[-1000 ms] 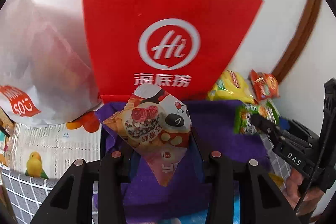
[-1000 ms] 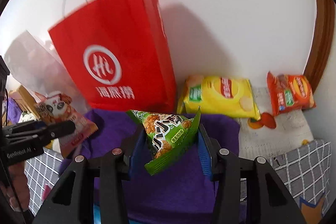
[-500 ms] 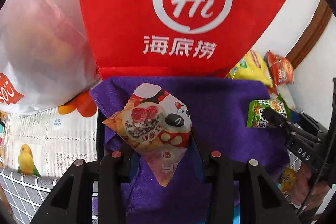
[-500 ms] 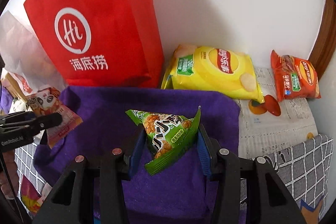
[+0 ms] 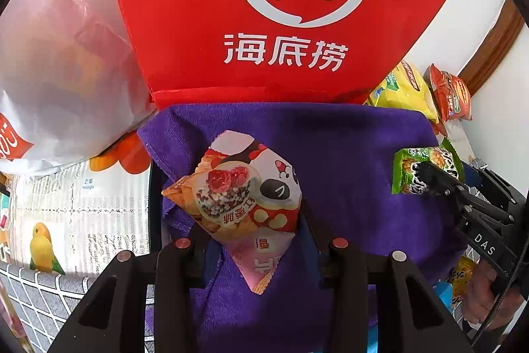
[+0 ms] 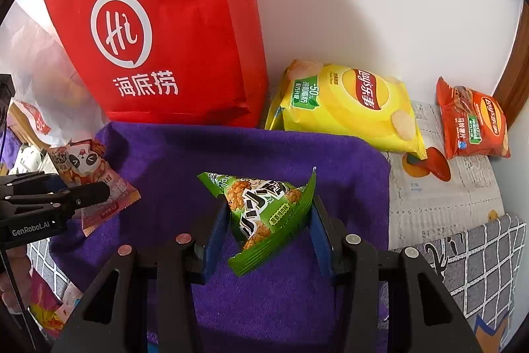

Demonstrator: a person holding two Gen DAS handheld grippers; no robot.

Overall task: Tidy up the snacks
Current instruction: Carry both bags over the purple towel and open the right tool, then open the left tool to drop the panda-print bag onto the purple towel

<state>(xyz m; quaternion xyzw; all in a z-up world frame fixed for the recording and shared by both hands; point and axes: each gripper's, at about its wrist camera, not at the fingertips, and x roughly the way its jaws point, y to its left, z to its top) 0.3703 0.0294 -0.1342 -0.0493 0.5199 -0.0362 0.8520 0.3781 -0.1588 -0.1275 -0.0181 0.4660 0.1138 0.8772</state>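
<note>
My left gripper (image 5: 256,237) is shut on a pink triangular panda snack pack (image 5: 244,197) and holds it over the purple towel (image 5: 347,141). My right gripper (image 6: 269,224) is shut on a green triangular snack pack (image 6: 264,214) over the same towel (image 6: 172,161). Each gripper shows in the other's view: the right one with the green pack (image 5: 423,174) at the right edge, the left one with the pink pack (image 6: 89,174) at the left edge.
A red paper bag (image 6: 158,32) stands against the wall behind the towel. A yellow chip bag (image 6: 347,108) and an orange chip bag (image 6: 472,121) lie at the right of it. A white plastic bag (image 5: 56,71) sits at the left.
Both grippers have moved forward and down toward the purple towel and the red bag, each still holding its pack.
</note>
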